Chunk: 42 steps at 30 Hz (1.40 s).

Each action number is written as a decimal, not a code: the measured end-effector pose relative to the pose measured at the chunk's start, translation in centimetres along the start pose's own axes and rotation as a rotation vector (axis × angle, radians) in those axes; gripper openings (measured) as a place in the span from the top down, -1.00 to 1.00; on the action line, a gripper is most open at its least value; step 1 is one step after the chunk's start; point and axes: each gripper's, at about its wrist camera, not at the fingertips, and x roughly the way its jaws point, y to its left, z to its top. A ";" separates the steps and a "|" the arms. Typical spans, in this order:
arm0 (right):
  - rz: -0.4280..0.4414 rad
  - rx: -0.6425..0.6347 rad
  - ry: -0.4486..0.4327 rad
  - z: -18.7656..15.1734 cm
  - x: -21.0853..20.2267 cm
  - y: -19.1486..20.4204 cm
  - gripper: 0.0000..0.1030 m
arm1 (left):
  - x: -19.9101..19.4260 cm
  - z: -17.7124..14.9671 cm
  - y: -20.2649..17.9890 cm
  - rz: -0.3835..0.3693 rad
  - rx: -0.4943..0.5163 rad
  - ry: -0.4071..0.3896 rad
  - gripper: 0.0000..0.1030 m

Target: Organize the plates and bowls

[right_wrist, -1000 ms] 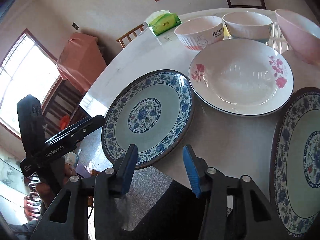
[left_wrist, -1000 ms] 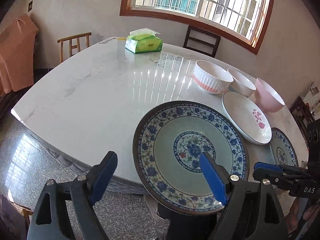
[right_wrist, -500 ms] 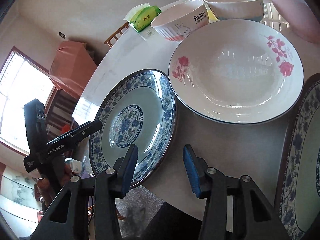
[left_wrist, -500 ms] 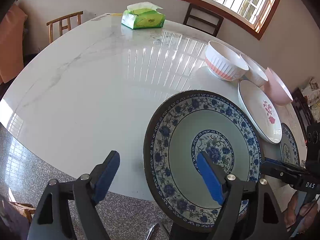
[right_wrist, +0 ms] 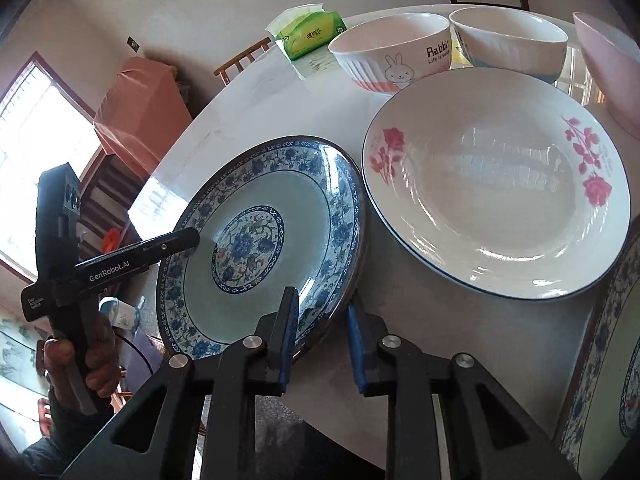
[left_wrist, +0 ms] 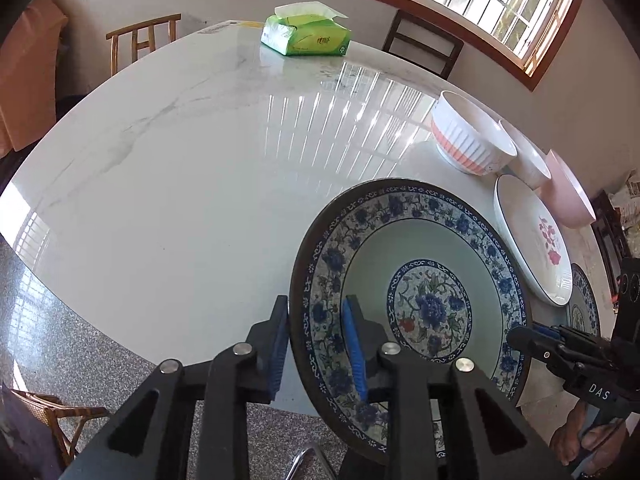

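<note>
Your white marble table (left_wrist: 168,168) carries a green tissue pack (left_wrist: 306,34) at the far edge. Along the right side sit a rabbit bowl (right_wrist: 394,56), a white bowl (right_wrist: 510,44) and a pink bowl (right_wrist: 610,68), with a rose plate (right_wrist: 496,208) in front of them.

Left wrist view: faced along counter (left_wrist: 180,168), close. Right wrist view: opposite side. Both shared blue floral plate (left_wrist: 412,304) (right_wrist: 264,240).
</note>
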 end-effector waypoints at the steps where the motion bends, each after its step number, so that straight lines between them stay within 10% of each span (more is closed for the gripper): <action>1: -0.002 -0.006 -0.003 0.3 0.2 0.2 0.56 | 0.0 0.3 0.2 0.006 -0.006 -0.006 0.48; 23: -0.026 -0.103 -0.009 4.6 5.2 4.5 0.52 | 0.1 2.6 6.4 0.068 -0.147 -0.080 0.39; 31: -0.032 -0.183 -0.199 1.9 -3.0 5.2 0.14 | -5.2 0.4 3.7 0.229 -0.104 -0.253 0.07; 36: -0.022 -0.069 -0.315 -3.1 -12.9 -0.7 -0.13 | -8.2 -2.6 -4.1 0.050 0.069 -0.243 -0.17; 42: -0.252 0.097 -0.343 -9.2 -21.1 -10.9 -0.16 | -5.1 -6.0 -16.0 -0.340 0.204 0.020 -0.17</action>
